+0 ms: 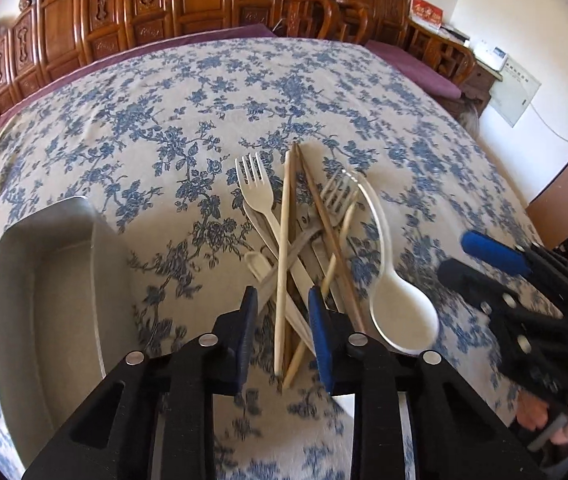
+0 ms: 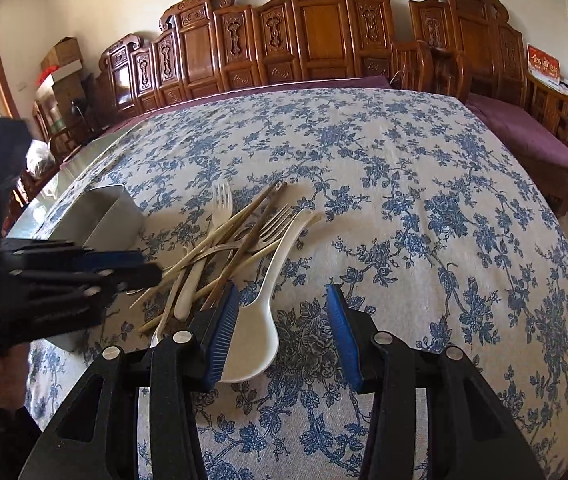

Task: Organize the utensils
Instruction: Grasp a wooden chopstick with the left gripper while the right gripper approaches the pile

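A pile of utensils lies on the flowered tablecloth: a white plastic fork [image 1: 258, 196], a pale chopstick [image 1: 284, 248], brown chopsticks [image 1: 324, 216], a clear fork [image 1: 340, 196] and a white spoon [image 1: 400, 312]. My left gripper [image 1: 282, 292] hovers over the pile's near end. Its jaws stand apart, the pale chopstick and other handles lie between them, and the pads do not press on anything. My right gripper [image 2: 284, 292] is open beside the pile, its left pad over the bowl of the white spoon [image 2: 252, 344]. Each gripper shows in the other's view: the right gripper [image 1: 460, 256], the left gripper [image 2: 150, 266].
A rectangular metal container [image 1: 44, 280] stands left of the pile, seen also as the metal container [image 2: 100, 212]. The tablecloth [image 2: 424, 220] stretches far and right. Carved wooden benches [image 2: 316, 40] with purple cushions line the wall. A hand [image 1: 532, 416] holds the right gripper.
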Demonstrator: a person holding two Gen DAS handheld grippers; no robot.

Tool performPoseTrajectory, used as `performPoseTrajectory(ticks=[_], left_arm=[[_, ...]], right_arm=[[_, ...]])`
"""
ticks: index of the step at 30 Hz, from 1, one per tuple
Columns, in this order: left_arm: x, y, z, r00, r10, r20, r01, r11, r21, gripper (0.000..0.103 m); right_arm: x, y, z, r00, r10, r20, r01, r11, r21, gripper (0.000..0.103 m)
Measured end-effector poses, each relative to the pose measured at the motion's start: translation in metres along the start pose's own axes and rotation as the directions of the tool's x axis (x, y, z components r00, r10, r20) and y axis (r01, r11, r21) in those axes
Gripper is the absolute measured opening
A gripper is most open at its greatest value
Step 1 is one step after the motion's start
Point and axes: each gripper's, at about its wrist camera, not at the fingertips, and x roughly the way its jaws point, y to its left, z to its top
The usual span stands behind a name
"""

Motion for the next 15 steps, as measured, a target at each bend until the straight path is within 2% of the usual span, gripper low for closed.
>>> performPoseTrajectory(ticks=[8,10,13,15], left_arm=[[0.019,0.01,0.001,0.998,-0.02,-0.052,0.018,0.998,-0.053,0.017],[0.019,0.01,0.001,0.998,-0.028,-0.05,0.025,0.998,-0.056,0.004],[0.012,0.01,-0.001,0.999,-0.033,-0.025,0.032,0.998,-0.054,0.004],[0.001,0.01,-0.005,0.999,-0.037,0.002,0.037,0.998,-0.049,0.004]], right_arm=[[0.005,0.006,0.001,1.0,0.015,-0.008,-0.015,1.0,-0.011,0.048],[0.006,0.007,0.002,1.0,0.023,-0.007,-0.023,1.0,-0.008,0.048],[0.01,0.009,0.004,0.999,0.036,-0.012,-0.036,0.999,0.0,0.048],[0.014,0.011,0.005,0.999,0.047,-0.021,-0.047,0.999,0.007,0.043]])
